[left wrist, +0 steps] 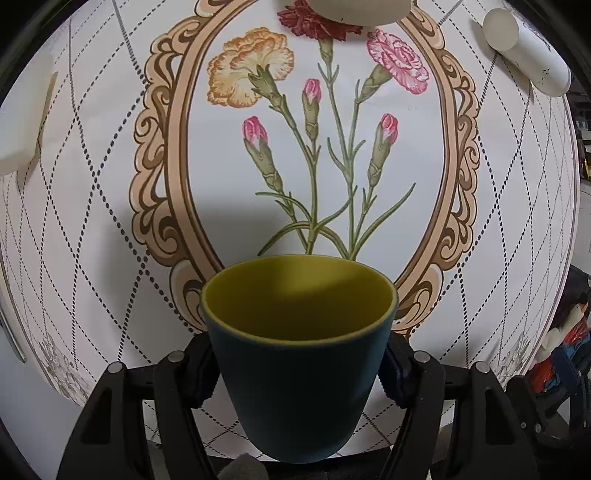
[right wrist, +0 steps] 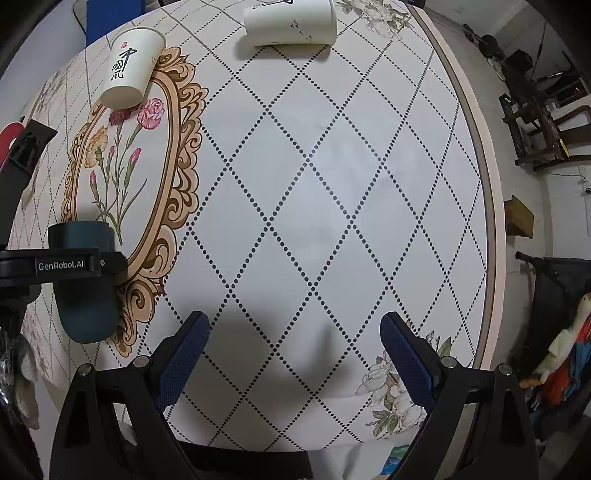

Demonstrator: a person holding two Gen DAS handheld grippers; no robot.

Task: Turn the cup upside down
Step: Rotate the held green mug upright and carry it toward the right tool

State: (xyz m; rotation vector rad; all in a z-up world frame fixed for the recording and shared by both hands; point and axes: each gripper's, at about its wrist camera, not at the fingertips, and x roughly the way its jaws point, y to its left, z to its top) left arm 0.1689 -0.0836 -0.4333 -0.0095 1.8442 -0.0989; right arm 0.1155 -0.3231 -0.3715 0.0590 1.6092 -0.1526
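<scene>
Desk: round desk under a white cloth with a dotted diamond grid and an oval frame of printed carnations; dim room clutter beyond its edge at 3 o'clock in the right wrist view.

Cup: dark blue outside, yellow-green inside; held clear of the cloth over the lower end of the oval frame.

Left tool: closed on the cup, one pad on each side of the wall below the rim; the grip looks firm.

Right tool: wide open, holding nothing, low over bare cloth.

Cup axis: in the left wrist view the mouth faces 12 o'clock and tips slightly toward the camera, base at 6 o'clock; the axis runs roughly across the line between the pads, so a wrist roll should turn the cup over.

Cup from right tool: at about 9 o'clock in the right wrist view, well apart from the open fingers, with the left tool's bar crossing its middle.

Nearer tool: the left, which already has it; the right seems to have no part in the turn.

Others: two white paper cups on their sides, one with red and black characters at 11 o'clock, one at 12 o'clock, both well apart from the cup.

Stage: judged as not yet flipped, since the mouth shows open and the base is lowest.
</scene>
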